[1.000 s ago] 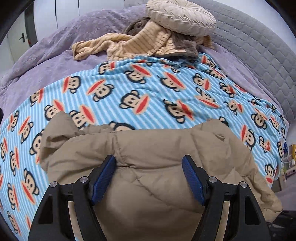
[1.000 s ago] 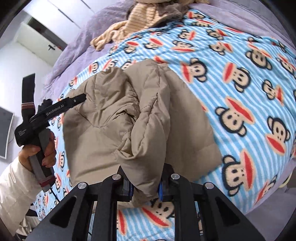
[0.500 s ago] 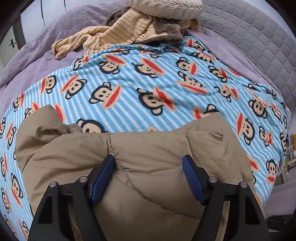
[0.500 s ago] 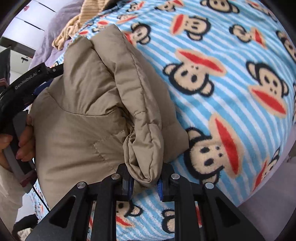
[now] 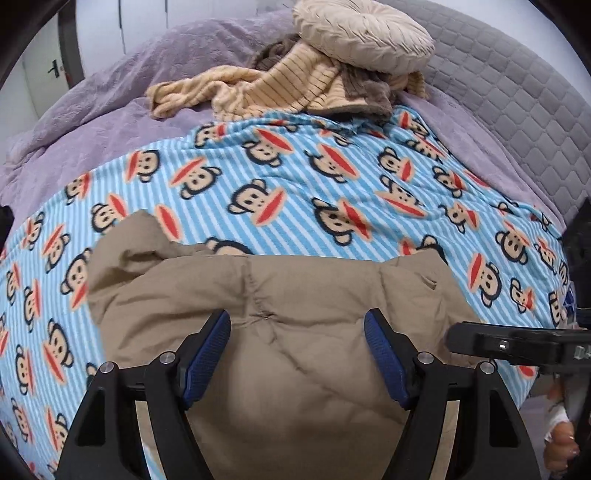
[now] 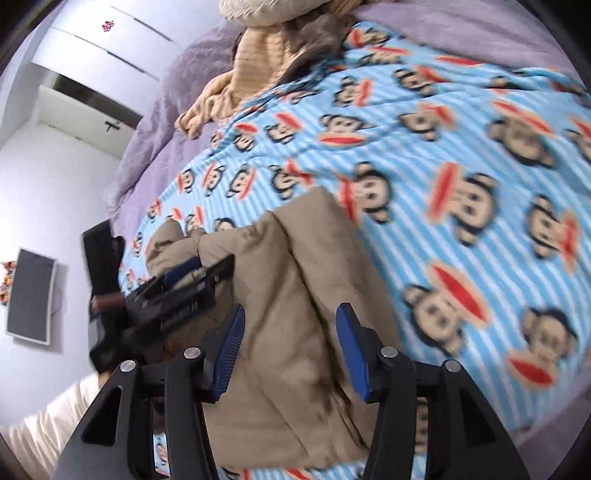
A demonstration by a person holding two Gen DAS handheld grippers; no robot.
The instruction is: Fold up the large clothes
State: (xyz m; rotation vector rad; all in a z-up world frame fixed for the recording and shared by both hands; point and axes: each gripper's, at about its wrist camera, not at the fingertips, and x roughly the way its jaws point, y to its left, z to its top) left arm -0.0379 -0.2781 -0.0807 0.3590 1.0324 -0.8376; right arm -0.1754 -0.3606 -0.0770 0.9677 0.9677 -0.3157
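A tan quilted jacket lies folded on a blue striped monkey-print blanket; it also shows in the right wrist view. My left gripper is open, its blue pads wide apart just above the jacket's middle. My right gripper is open, its jaws spread over the jacket's right edge, holding nothing. The right gripper shows at the right edge of the left wrist view. The left gripper shows in the right wrist view over the jacket's left part.
A round cream cushion sits on a heap of beige striped and brown clothes at the bed's far end. A purple bedspread and grey quilted headboard surround the blanket. The bed's edge falls away at the right.
My right gripper has opened and let go of the jacket's edge, which now lies on the bed. The left gripper stayed open and drew back a little over the jacket.
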